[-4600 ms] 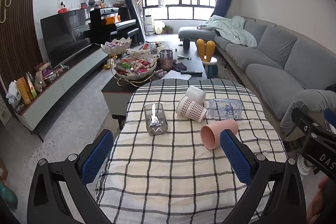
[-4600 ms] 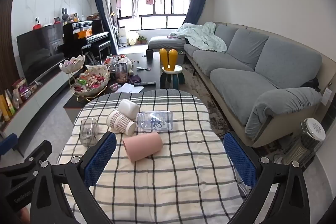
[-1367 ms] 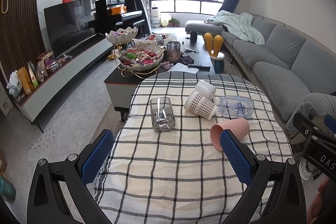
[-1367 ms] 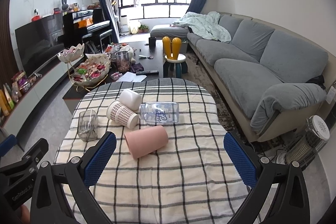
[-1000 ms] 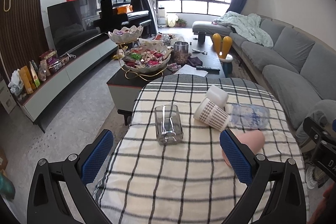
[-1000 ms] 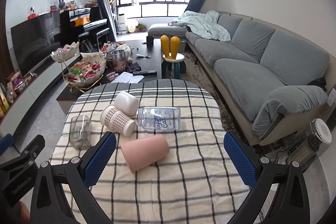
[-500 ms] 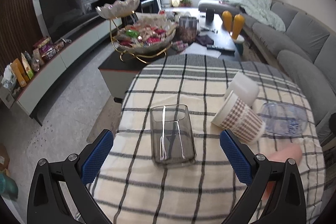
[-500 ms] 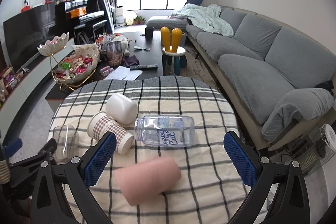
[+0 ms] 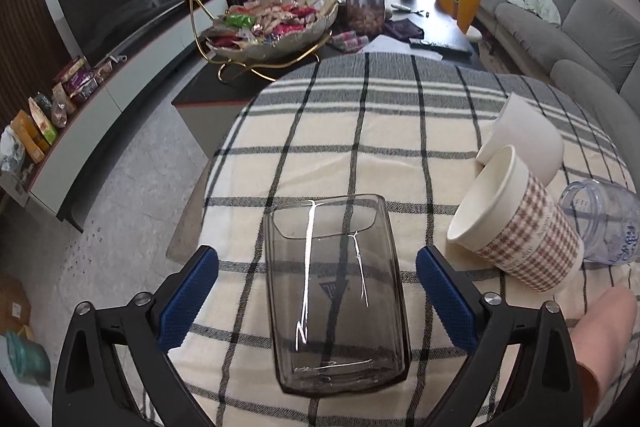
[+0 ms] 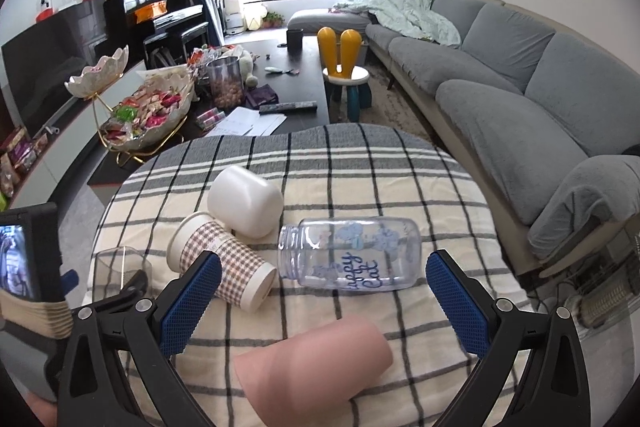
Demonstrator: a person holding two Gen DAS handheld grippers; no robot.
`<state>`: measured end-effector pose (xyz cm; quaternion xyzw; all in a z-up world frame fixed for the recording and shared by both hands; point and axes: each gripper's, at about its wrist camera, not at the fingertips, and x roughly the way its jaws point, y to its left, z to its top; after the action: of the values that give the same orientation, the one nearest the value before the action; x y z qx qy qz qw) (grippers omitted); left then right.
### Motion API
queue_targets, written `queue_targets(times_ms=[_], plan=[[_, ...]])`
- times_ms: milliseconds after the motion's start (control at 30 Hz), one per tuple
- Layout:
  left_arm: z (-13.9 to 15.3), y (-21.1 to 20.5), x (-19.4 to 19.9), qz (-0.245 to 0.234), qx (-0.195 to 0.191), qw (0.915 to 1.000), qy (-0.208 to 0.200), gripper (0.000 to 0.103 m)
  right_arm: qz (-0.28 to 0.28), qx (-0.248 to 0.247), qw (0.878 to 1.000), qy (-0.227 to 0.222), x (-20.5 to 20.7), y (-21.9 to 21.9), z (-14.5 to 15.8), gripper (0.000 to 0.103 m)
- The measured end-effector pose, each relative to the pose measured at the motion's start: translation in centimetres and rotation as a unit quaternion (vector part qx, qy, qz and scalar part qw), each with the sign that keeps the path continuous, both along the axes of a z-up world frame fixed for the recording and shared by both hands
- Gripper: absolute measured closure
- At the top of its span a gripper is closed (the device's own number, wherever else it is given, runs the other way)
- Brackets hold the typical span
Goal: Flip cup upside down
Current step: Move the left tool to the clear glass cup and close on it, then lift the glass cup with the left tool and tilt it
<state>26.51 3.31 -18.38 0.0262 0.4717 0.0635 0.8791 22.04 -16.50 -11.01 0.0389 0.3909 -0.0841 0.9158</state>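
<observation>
A smoky clear glass cup [image 9: 336,291] stands upright on the checked tablecloth [image 9: 360,147]. My left gripper [image 9: 318,301] is open, with one blue pad on each side of the cup and a gap to it on both sides. The cup also shows at the left of the right wrist view [image 10: 116,273]. My right gripper [image 10: 320,303] is open and empty, above a pink cup [image 10: 312,371] that lies on its side. A checked paper cup [image 10: 224,263], a white cup [image 10: 244,201] and a clear printed jar [image 10: 352,253] lie on their sides.
The table's left edge drops to the floor [image 9: 120,195]. A coffee table with a snack bowl [image 9: 272,23] and a jar [image 9: 364,7] stands beyond the far edge. A grey sofa [image 10: 520,75] runs along the right.
My left gripper has moved forward and down, so the glass cup now sits between its pads. My right gripper has moved forward over the pink cup. Both stay open.
</observation>
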Motion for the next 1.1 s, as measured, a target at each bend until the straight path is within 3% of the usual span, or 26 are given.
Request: queue_targets(times_ms=[233, 533, 733, 1100], plan=[[-1.4, -0.4, 0.4, -0.010, -0.005, 0.9996, 0.025, 0.033, -0.005, 0.003, 1.000, 0.009, 0.2, -0.1, -0.8, 0.000], [-1.4, -0.4, 0.0, -0.017, -0.015, 0.9994, 0.026, 0.034, -0.005, 0.004, 1.000, 0.013, -0.2, -0.1, -1.1, 0.000], [0.1, -0.7, -2.0, -0.029, -0.023, 0.9990, 0.025, 0.035, -0.009, 0.007, 1.000, 0.012, -1.6, -0.4, -0.6, 0.000], [3.8, -5.2, -11.5, -0.081, -0.045, 0.9950, 0.038, 0.035, -0.030, -0.005, 0.999, 0.019, -9.8, -4.8, 1.7, 0.000]])
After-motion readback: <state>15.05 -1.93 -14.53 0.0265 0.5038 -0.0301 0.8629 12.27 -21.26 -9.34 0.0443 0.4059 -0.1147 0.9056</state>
